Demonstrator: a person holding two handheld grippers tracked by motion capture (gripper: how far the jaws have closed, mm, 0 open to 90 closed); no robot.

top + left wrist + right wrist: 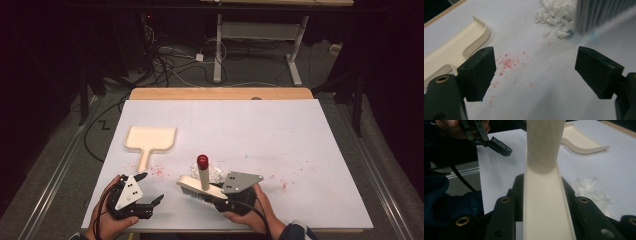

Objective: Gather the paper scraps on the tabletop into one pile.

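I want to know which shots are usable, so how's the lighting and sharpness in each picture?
High view: white table cover bright, room behind very dark. Left gripper view: red specks fairly sharp, brush bristles smeared at the corner. Right gripper view: brush close, soft and shadowed; dustpan behind mildly blurred.

cream brush [200,187], red-tipped handle upright; cream dustpan [150,139] flat, well apart
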